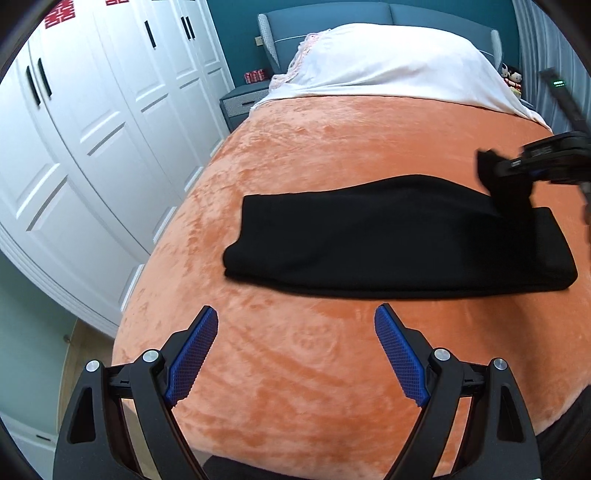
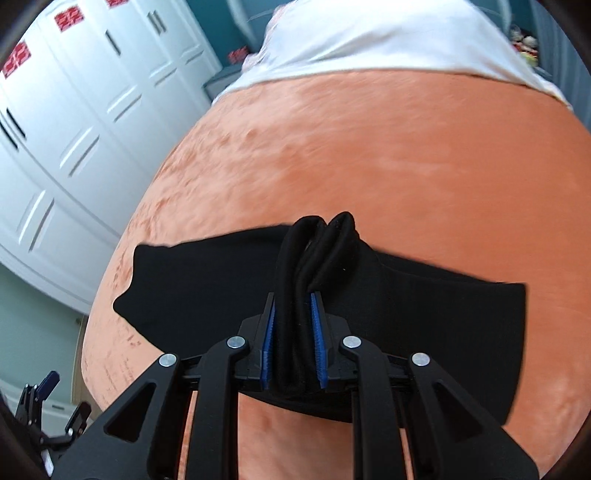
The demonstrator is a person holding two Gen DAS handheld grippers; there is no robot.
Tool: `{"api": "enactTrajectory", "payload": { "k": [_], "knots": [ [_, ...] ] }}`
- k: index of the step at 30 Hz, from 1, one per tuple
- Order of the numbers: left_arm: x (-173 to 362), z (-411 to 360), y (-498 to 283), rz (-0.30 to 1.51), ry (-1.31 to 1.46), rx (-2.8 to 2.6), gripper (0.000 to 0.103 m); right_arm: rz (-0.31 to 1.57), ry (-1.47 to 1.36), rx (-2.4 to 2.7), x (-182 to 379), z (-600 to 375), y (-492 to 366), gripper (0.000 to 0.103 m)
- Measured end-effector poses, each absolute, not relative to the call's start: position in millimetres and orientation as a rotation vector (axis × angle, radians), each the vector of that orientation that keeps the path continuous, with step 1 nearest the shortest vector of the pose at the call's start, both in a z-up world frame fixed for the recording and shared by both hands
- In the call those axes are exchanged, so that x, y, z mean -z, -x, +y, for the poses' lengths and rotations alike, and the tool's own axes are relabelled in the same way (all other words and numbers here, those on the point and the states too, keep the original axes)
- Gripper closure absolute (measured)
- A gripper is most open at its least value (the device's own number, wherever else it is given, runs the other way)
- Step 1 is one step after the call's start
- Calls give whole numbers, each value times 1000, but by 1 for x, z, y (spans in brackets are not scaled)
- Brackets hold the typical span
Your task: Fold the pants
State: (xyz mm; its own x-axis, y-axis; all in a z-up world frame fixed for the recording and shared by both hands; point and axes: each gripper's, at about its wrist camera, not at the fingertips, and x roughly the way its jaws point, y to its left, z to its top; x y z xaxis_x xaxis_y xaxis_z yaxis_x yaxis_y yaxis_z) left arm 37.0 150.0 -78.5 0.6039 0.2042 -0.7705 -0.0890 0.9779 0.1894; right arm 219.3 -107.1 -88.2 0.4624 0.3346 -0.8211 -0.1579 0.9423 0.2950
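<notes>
Black pants lie folded in a long band across the orange bedspread. My left gripper hangs open over bare bedspread just in front of them, nothing between its blue pads. At the right edge of the left wrist view, my right gripper lifts one end of the pants off the bed. In the right wrist view that gripper is shut on a bunched roll of the black pants, whose fabric sticks out past the blue fingertips. The rest of the pants drapes below onto the bed.
A white duvet covers the head of the bed, before a blue headboard. White wardrobe doors line the left side, close to the bed's edge. A grey nightstand stands beside the bed at the far end. The right wrist view is blurred.
</notes>
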Motion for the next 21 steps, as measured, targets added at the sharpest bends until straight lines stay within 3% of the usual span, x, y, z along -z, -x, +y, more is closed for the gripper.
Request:
{"api": "enactTrajectory", "payload": {
  "k": [11,14,16,18,21],
  "knots": [
    [96,196,-31,929,-89,-207,18,1200,-83,-288,189,-24,-244,85],
    [101,205,-35,938,-68,-211,18,1214,-56,-290,200,-17,-242,76],
    [104,210,-38,941,-55,-211,18,1201,-49,-310,197,-12,-239,50],
    [106,217,-42,939,-28,-226,18,1167,23,-297,182,-3,-228,38],
    [112,235,-55,969,107,-206,18,1083,76,-301,153,3,-206,32]
  ]
}}
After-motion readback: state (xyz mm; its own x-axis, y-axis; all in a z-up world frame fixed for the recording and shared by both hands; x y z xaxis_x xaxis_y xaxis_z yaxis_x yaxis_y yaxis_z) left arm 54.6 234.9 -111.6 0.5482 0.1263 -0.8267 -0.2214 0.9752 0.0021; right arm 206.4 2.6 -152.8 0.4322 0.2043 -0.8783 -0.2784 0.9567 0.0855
